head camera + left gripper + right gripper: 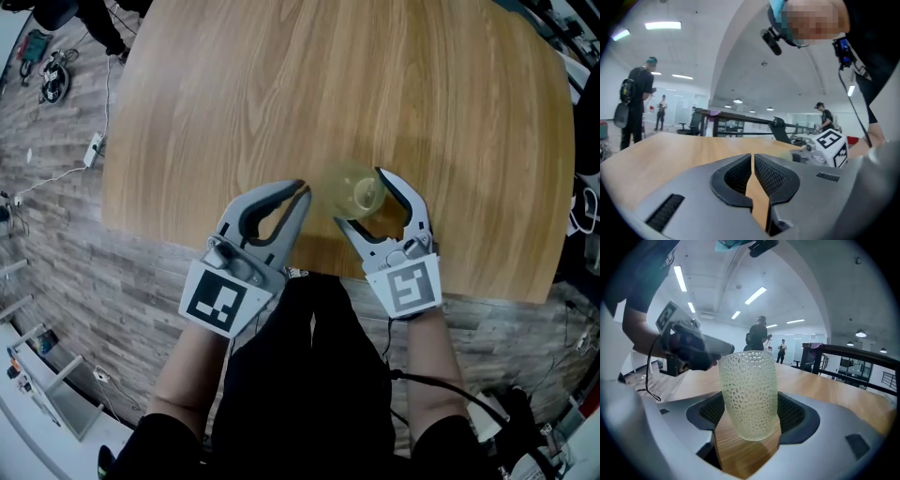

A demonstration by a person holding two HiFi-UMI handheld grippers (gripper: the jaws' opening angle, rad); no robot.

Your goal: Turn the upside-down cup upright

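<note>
Tabletop (pixel 281 112): bare wood, nothing on it but the work at its near edge, close to your body.

Left gripper (pixel 302 187): your fingers are pressed together with nothing between them. It sits just left of the work, apparently parked clear so the other hand can turn freely.

Right gripper (pixel 361 199): your fingers are spread to the cup's width and clamp its sides, one pad on each flank.

Cup (pixel 749 394): dimpled, pale translucent, held between the right fingers. The wider end is up and the narrow, rounded end faces the tabletop, so it appears about upright. Whether the base touches the wood cannot be told.
</note>
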